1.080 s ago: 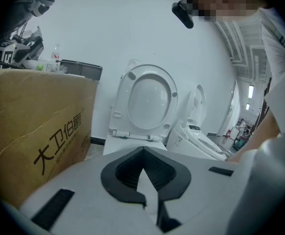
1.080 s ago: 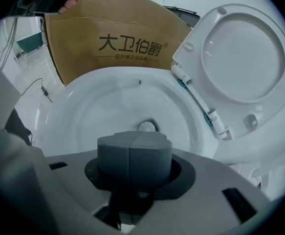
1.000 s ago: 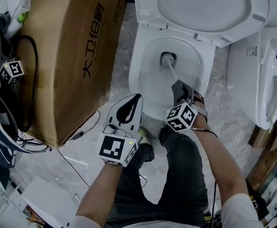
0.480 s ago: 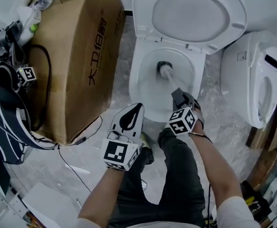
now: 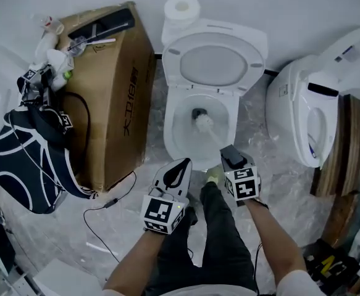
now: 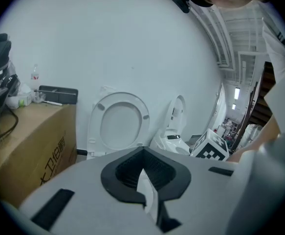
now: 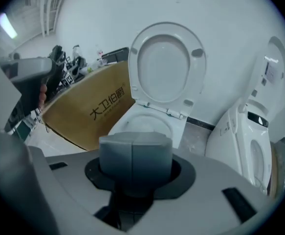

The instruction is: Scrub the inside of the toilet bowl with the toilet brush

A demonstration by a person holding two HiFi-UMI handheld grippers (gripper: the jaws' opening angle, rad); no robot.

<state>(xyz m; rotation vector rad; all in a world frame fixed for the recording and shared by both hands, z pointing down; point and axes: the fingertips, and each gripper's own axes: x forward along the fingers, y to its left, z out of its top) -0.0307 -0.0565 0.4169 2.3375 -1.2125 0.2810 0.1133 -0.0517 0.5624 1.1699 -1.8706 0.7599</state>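
A white toilet (image 5: pixel 170 126) stands with its lid (image 5: pixel 213 61) raised against the wall. The toilet brush head (image 5: pixel 204 123) is down in the bowl, just in front of the drain hole. Its handle slants back to my right gripper (image 5: pixel 230 155), which is shut on it. In the right gripper view the handle's grey end (image 7: pixel 135 155) fills the jaws, with the bowl (image 7: pixel 144 124) beyond. My left gripper (image 5: pixel 180 167) hovers shut before the bowl's front rim, holding nothing. The left gripper view shows its closed jaws (image 6: pixel 144 177) and the raised lid (image 6: pixel 118 121).
A big cardboard box (image 5: pixel 115 91) stands close on the toilet's left, with clutter on top and a dark bag (image 5: pixel 31 159) beside it. A second white toilet (image 5: pixel 306 125) stands on the right. A paper roll (image 5: pixel 183 8) sits on the cistern. Cables (image 5: pixel 108 202) trail on the floor.
The head view has drawn back and shows more of the room. The brush head has slid from the drain hole a little toward the front of the bowl. Both grippers stay shut.
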